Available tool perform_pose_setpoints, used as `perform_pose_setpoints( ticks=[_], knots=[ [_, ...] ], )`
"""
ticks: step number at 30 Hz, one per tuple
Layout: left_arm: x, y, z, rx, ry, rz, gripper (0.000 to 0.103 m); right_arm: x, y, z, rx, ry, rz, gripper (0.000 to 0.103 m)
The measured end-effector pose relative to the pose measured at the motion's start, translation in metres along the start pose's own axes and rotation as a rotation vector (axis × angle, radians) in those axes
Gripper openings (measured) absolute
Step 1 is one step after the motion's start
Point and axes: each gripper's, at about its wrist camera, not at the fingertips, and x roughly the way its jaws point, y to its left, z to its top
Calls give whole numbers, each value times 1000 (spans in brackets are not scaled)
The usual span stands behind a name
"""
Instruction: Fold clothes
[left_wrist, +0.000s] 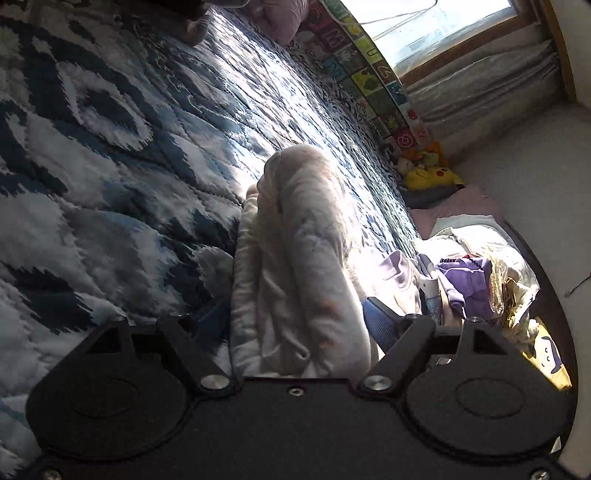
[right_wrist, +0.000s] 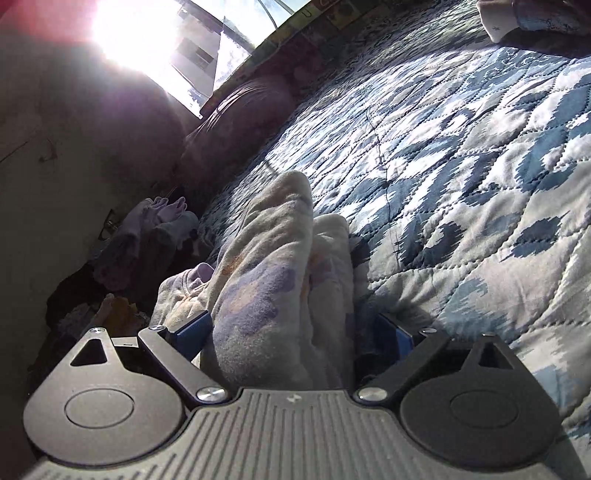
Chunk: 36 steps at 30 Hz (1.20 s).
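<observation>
Bed with blue-and-white quilt (left_wrist: 122, 177): one pale printed garment (left_wrist: 295, 258), bunched, fold not yet made.
Left claw (left_wrist: 299, 328) and right claw (right_wrist: 291, 332), one each, both clamped on the garment, which lies over the quilt. Unfolded pile (left_wrist: 476, 273) at the bed's edge, count unclear; possibly one folded item (right_wrist: 535, 18) at the far end. Most work remains.
</observation>
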Motion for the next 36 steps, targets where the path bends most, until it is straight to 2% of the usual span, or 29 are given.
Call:
perform_pose_setpoints(
  ticks=[2, 4, 6, 9, 12, 19, 25, 30, 36],
  knots=[
    [6, -5, 0, 13, 6, 13, 75, 2, 1, -3, 9, -3, -6, 78],
    [7, -8, -2, 0, 19, 14, 66, 0, -1, -6, 45, -17, -2, 71],
    [1, -4, -5, -51, 32, -6, 55, -3, -4, -8, 82, -31, 3, 64],
    [-13, -2, -11, -114, 42, -32, 48, -16, -2, -17, 160, -53, 11, 58],
    [-48, -4, -19, -131, 11, -53, 47, -35, 11, -32, 188, -66, 54, 56],
    [-145, -1, -37, -181, -111, -84, 47, -63, 70, -53, 136, -57, 187, 55],
    [-228, 5, -41, -224, -236, -73, 47, -62, 133, -60, 38, 27, 297, 55],
    [-266, 20, -38, -290, -335, -59, 47, -37, 184, -65, -49, 117, 350, 55],
    [-285, 52, -9, -378, -452, -71, 47, 29, 247, -52, -158, 219, 415, 55]
  ],
)
